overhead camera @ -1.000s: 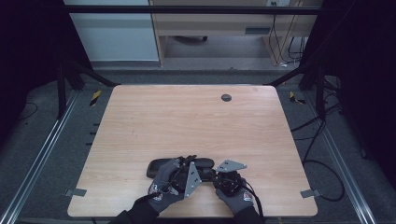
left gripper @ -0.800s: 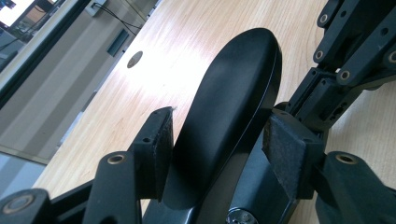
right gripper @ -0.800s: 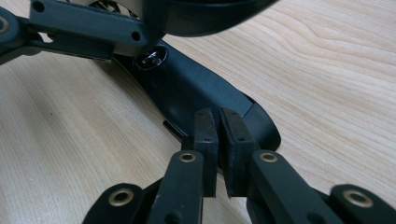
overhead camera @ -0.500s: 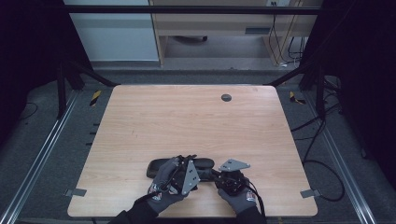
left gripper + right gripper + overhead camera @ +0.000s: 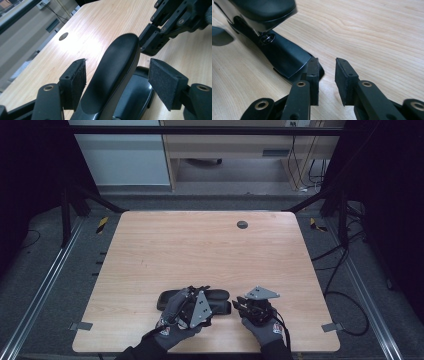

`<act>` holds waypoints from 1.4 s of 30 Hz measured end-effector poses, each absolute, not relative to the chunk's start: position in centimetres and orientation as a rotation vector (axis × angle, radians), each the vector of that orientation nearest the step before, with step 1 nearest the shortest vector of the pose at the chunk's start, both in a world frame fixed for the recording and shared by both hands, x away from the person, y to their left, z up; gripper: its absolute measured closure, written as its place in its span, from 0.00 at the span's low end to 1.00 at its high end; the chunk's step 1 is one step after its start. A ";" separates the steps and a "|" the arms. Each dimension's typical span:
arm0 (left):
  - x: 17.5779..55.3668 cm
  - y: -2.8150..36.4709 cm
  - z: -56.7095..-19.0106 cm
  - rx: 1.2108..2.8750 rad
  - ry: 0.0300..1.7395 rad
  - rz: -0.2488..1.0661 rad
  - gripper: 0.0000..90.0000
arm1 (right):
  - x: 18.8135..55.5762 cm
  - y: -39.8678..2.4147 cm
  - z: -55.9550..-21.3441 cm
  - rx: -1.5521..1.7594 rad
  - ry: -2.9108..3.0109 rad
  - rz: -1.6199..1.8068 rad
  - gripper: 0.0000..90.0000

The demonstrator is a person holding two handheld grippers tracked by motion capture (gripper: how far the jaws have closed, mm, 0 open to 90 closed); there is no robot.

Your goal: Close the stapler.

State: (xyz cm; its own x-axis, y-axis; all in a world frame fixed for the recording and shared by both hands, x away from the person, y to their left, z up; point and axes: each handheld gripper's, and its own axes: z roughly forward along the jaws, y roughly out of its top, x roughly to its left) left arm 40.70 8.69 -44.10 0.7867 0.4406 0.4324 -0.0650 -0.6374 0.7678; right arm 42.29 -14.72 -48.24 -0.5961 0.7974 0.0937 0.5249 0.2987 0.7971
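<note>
A black stapler is lying near the near edge of the wooden counter, its length running left to right. The left tool is hovering over it, with the jaws just opened wide; in the left gripper view the stapler's raised top arm is sitting between the two pads with a gap on each side, so the tool is released. The right tool is sitting just beside the stapler's right end, with its jaws also just parting and nothing between them; in the right gripper view its pads are standing apart over bare wood, just beside the stapler's base. A small dark round cap is sitting far off toward the far edge. The stretch between it and the stapler is lying open.
</note>
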 end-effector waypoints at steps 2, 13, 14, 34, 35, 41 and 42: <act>40.7 8.9 -43.8 2.135 0.283 0.775 0.33 | 42.3 -14.9 -48.1 1.206 2.241 1.202 0.82; 40.9 10.4 -42.3 2.072 0.341 0.752 0.33 | 42.3 -15.9 -47.0 1.224 2.202 1.227 0.98; 41.0 10.6 -42.2 2.068 0.347 0.748 0.34 | 42.2 -16.0 -46.9 1.223 2.203 1.228 1.00; 42.0 15.0 -41.7 2.004 0.508 0.745 0.43 | 42.2 -17.4 -43.7 1.191 2.107 1.334 1.00; 42.0 15.3 -41.7 2.004 0.518 0.745 0.43 | 42.2 -17.3 -43.5 1.186 2.112 1.338 1.00; 42.3 17.3 -41.9 1.958 0.610 0.751 0.45 | 41.9 -15.9 -42.6 1.144 2.162 1.372 1.00; 42.4 17.6 -41.9 1.957 0.618 0.754 0.45 | 41.9 -15.6 -42.5 1.130 2.170 1.377 1.00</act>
